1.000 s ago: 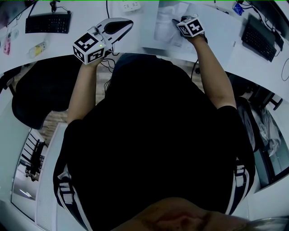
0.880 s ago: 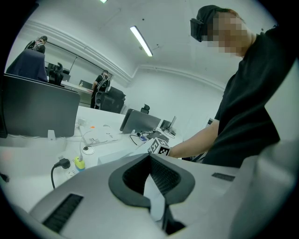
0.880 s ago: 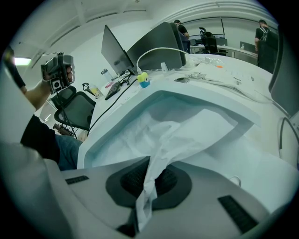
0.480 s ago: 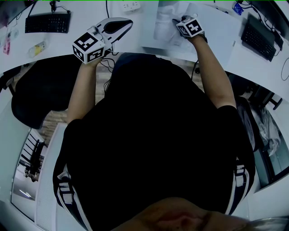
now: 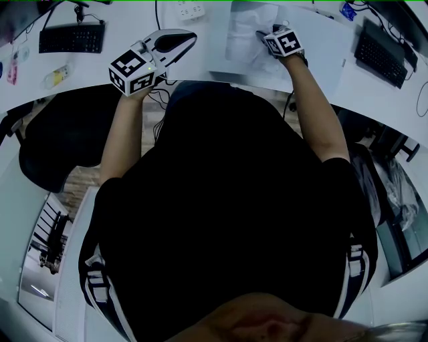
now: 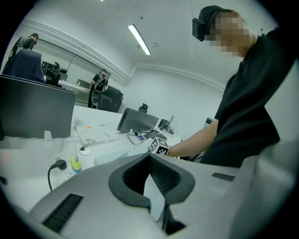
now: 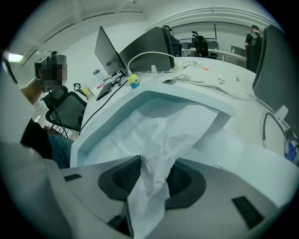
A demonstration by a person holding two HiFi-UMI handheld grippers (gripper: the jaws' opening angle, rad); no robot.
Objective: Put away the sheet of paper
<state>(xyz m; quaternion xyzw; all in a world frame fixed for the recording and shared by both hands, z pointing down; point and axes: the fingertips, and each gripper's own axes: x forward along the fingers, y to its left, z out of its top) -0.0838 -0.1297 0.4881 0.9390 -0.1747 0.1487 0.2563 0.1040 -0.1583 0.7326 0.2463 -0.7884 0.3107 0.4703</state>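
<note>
Closest in, well short of the tray (image 5: 321, 63): black-clad torso (image 5: 227, 200) filling the head view, with both forearms stretched out toward the white desk (image 5: 87, 77). Down and far left of the tray, tucked under the desk edge: a black chair (image 5: 57, 140).

Left of the tray and clear of it: left gripper (image 5: 191, 35), held above the desk edge, claw clenched with its jaws together, aimed toward the tray's left side.

Over the tray's middle: right gripper (image 7: 156, 161), tipped steeply down, claw released, jaws just eased open and standing apart. Between the pads, not pinched: one crumpled end of the sheet of paper (image 7: 161, 135), standing upright. Inside the tray: the rest of that sheet, lying rumpled and spread toward the far wall.

Just past the tray's far left corner: a white power strip (image 5: 189, 8). Well left of the tray: a dark keyboard (image 5: 70, 35). Right of the tray: a second keyboard (image 5: 382, 52). Beyond the tray's far rim, in the right gripper view: a small yellow and blue plug (image 7: 134, 80), then dark monitors (image 7: 145, 49) with a white cable looping behind.
</note>
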